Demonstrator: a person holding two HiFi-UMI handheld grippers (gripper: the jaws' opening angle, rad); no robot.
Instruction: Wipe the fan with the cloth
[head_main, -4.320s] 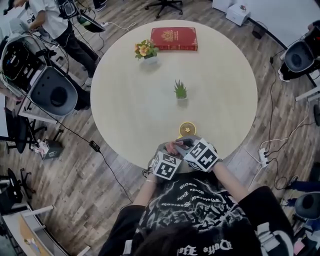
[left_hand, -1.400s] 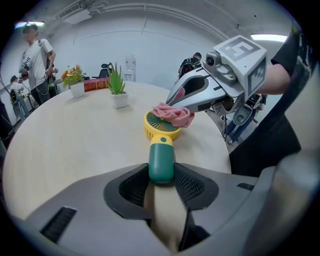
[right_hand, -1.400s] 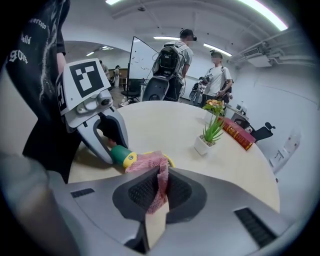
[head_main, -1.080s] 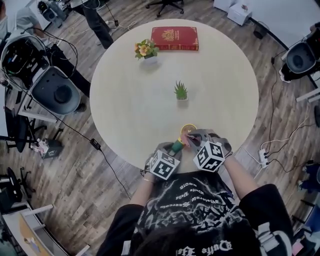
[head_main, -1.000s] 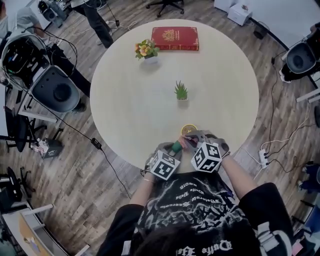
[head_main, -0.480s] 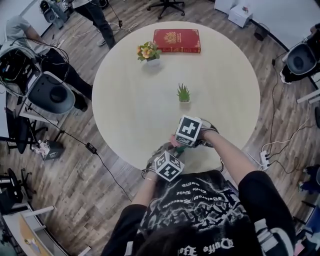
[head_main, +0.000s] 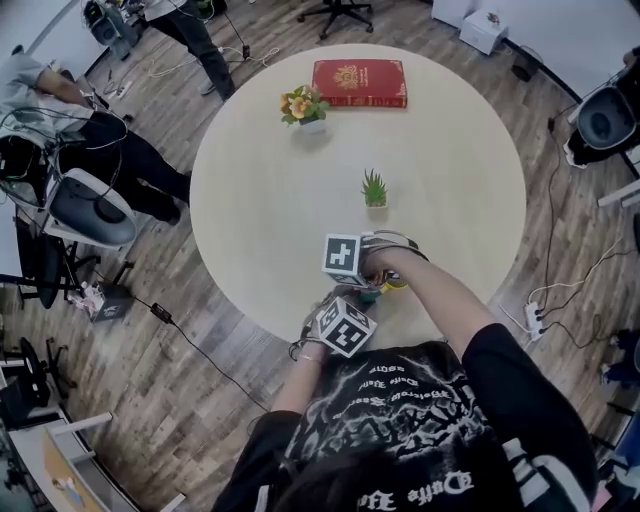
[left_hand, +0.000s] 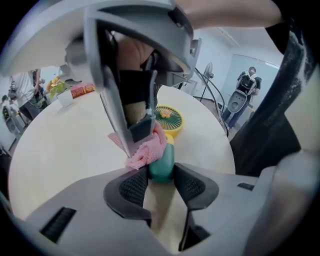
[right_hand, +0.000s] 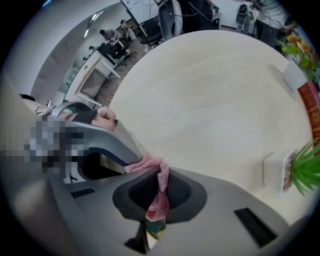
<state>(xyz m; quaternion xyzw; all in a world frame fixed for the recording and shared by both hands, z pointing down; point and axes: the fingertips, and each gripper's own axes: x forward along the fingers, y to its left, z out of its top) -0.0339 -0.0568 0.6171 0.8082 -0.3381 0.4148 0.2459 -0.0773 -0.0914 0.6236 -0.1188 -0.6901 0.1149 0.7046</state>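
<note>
Seen from above, the right gripper (head_main: 365, 283) has swung over from the right side and tipped nose-down. It now sits just above the left gripper (head_main: 360, 301) in the frame, near the lower edge of the table (head_main: 260, 180). The arm lies across the fan (head_main: 396, 285), so only a yellow sliver shows at the centre. The left one hasn't budged. In the left gripper view, its jaws are clamped on the fan's green handle (left_hand: 161, 167) at lower centre, with the yellow head standing just behind. The right gripper comes down from the upper left, with the pink cloth (left_hand: 145, 152) bunched against the top of the handle. In the right gripper view, the jaws are pinched tight on that cloth at lower centre. I'd say the cloth has only now landed on the fan, so the wiping proper is just starting and the yellow head is yet to be covered.
</note>
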